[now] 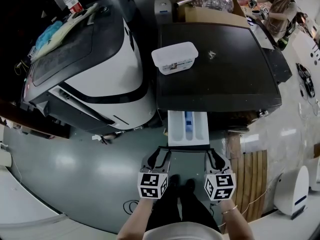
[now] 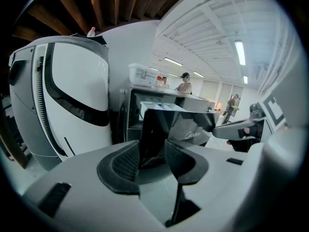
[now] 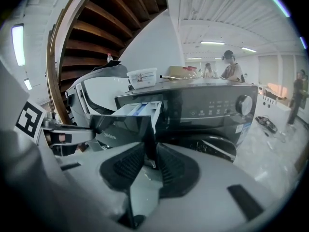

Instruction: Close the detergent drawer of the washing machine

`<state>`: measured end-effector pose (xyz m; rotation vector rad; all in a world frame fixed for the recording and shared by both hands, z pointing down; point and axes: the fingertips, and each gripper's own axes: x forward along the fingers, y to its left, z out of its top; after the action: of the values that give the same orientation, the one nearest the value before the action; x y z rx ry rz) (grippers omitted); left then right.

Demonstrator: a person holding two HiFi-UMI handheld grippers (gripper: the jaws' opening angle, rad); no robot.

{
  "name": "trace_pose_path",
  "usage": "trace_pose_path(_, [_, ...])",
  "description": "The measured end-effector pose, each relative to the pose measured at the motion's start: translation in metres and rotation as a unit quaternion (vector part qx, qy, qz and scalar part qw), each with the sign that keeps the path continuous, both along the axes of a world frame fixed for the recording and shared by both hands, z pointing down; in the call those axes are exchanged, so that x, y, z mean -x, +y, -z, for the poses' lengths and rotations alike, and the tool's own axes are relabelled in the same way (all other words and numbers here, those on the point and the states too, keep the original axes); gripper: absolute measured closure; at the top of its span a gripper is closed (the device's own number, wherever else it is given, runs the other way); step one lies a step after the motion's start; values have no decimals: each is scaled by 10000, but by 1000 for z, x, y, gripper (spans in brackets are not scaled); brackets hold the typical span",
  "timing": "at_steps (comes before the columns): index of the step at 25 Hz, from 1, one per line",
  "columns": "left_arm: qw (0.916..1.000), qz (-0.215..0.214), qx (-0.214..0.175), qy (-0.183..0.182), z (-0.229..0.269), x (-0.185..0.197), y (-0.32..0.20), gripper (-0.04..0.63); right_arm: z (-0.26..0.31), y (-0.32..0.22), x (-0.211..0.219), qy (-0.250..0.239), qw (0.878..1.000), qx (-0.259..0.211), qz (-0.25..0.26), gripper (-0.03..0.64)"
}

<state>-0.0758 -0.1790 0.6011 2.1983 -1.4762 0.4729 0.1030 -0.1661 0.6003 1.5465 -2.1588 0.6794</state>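
The white plastic detergent drawer [image 1: 188, 126] stands pulled out toward the near side of the dark front-loading washing machine [image 1: 225, 74], with its glossy black front panel [image 1: 188, 147] nearest. The left gripper [image 1: 159, 152] holds its jaws wide, astride the panel's left corner, without clearly pressing it. The right gripper [image 1: 215, 154] is narrow, its pads clamped on the panel's right edge. A white rectangular plastic tub [image 1: 175, 58] sits on the machine's top, toward its far left.
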Motion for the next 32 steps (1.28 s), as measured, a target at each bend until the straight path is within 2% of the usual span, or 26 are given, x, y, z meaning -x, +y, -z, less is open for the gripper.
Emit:
trace_pose_path(12, [10000,-55,44,30,0,-1,-3,453,0,-3,2,114,9999,49,-41,548])
trace_pose_path(32, [10000,35,-30,80,2,0,-39,454,3,-39,2,129,9997,-22,-192,548])
